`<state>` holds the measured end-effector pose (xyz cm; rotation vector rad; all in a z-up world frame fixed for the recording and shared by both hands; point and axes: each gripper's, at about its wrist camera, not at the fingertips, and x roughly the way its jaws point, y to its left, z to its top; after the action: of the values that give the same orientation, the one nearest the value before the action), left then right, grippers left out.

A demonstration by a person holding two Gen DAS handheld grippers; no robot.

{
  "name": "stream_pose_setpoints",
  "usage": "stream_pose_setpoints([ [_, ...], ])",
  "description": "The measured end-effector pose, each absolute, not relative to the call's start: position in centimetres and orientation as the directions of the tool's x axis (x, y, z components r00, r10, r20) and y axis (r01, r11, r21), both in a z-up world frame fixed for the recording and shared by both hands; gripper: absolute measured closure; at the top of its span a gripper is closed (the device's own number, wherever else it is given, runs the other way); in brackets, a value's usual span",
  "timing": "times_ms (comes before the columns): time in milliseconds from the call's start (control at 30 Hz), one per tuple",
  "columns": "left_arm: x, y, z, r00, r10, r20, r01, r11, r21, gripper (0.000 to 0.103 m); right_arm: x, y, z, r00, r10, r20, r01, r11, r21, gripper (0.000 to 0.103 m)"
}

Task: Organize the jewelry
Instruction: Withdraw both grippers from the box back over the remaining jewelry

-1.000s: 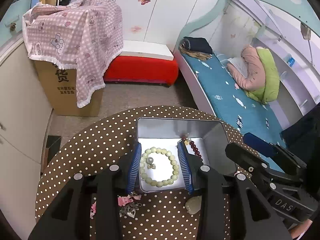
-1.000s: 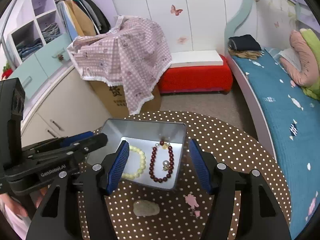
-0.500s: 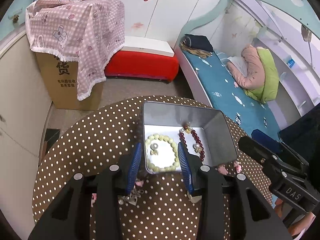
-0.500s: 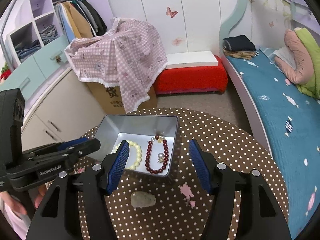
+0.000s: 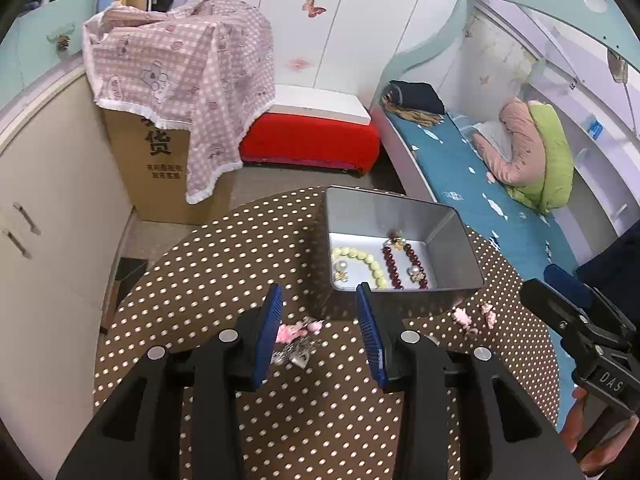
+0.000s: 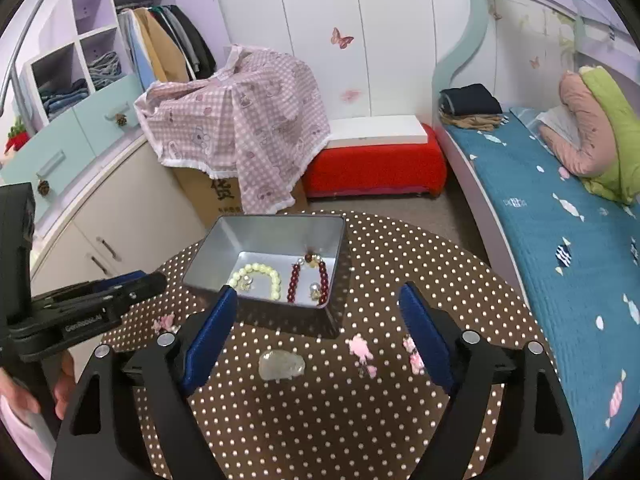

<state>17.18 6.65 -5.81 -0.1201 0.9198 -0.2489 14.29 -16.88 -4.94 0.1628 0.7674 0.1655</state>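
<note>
A silver metal box [image 5: 448, 236] [image 6: 224, 256] stands on the round brown polka-dot table. In it lie a pale green bead bracelet [image 5: 370, 264] [image 6: 264, 274], a dark red bead bracelet [image 5: 400, 264] [image 6: 308, 280] and pearl earrings. My left gripper [image 5: 320, 336] is open and empty, over a pink and silver charm cluster [image 5: 296, 340] in front of the box. My right gripper [image 6: 316, 332] is open and empty, above a pale translucent stone [image 6: 280, 365]. Pink hair clips [image 6: 362, 350] [image 5: 464, 316] lie on the table right of the stone.
The table's far edge drops to the floor just behind the box. A cardboard box under a pink checked cloth [image 6: 240, 128], a red bench [image 6: 372, 164] and a blue bed [image 6: 560, 216] stand beyond. Cream cabinets [image 5: 48, 200] stand left.
Both grippers have pulled back and risen from the box. The left gripper, earlier over the green bracelet in the box, is now in front of it above the charm cluster.
</note>
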Motion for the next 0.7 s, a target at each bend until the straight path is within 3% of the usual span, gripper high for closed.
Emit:
stream_pose_setpoints([
  [33,16.9,6.8,-5.7,0.583,-0.258,-0.771,0.156,0.966,-0.206,0.051,14.0,-16.9,-5.0,0.708,0.210,-0.674,-0.091,0.974,0.208,0.022],
  [100,16.3,7.3,-5.6,0.596,-0.255,-0.762,0.148,0.967,-0.208,0.044,13.5,-16.9,-5.1,0.708,0.210,-0.675,-0.093,0.974,0.205,0.022],
  [200,15.6,8.0,-5.4,0.605,-0.250,-0.756,0.142,0.968,-0.206,0.044,12.6,-16.8,-5.4,0.705,0.208,-0.678,-0.098,0.975,0.197,0.020],
  [500,13.3,9.9,-6.0,0.627,-0.196,-0.754,0.112,0.980,-0.163,0.026,11.4,-16.1,-8.6,0.638,0.236,-0.733,-0.108,0.970,0.218,0.018],
  [700,12.6,11.6,-7.8,0.609,-0.175,-0.774,0.084,0.984,-0.156,0.026,12.0,-14.4,-11.1,0.586,0.233,-0.776,-0.125,0.972,0.198,0.018],
])
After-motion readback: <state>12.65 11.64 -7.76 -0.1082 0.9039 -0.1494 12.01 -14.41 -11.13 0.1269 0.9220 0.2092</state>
